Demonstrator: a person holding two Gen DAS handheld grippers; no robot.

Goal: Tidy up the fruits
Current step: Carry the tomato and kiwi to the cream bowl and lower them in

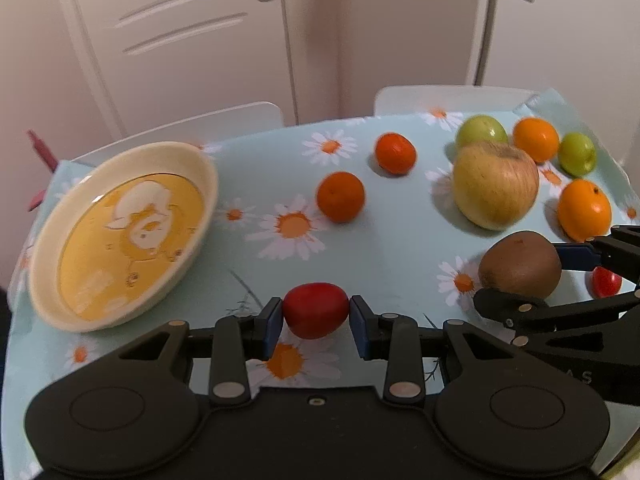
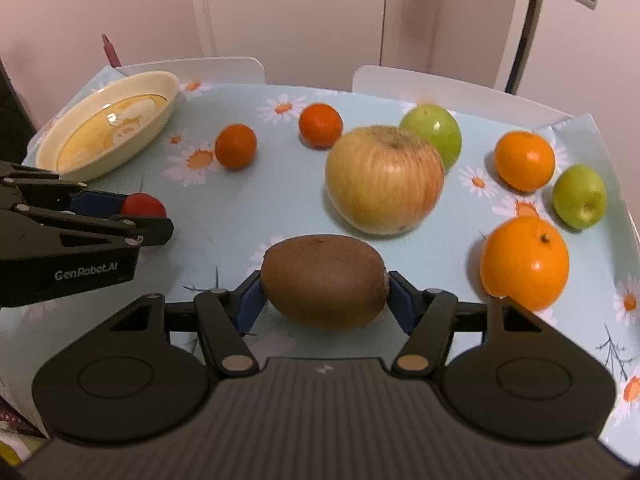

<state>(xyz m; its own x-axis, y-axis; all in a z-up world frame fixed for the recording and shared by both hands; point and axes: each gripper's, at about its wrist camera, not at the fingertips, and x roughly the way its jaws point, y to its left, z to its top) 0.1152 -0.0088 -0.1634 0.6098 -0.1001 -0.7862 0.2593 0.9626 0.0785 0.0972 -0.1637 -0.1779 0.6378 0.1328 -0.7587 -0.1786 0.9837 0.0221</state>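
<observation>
My left gripper (image 1: 316,314) is shut on a small red fruit (image 1: 316,322), held low over the daisy-print tablecloth (image 1: 380,240); the right wrist view shows the same red fruit (image 2: 145,205) at the left. A brown kiwi (image 2: 324,280) lies across my right gripper (image 2: 325,294), with the blue pads (image 2: 402,300) pressing on both of its ends. The kiwi (image 1: 520,268) sits to the right of the red fruit. A cream oval bowl (image 1: 202,172) with a yellow picture inside stands at the left, with no fruit in it.
A large yellow-red apple (image 2: 384,184), two dark tangerines (image 2: 236,146), two oranges (image 2: 524,262) and two green fruits (image 2: 434,130) lie on the cloth. A second small red fruit (image 1: 606,282) lies behind the right gripper. White chair backs (image 2: 440,84) line the far table edge.
</observation>
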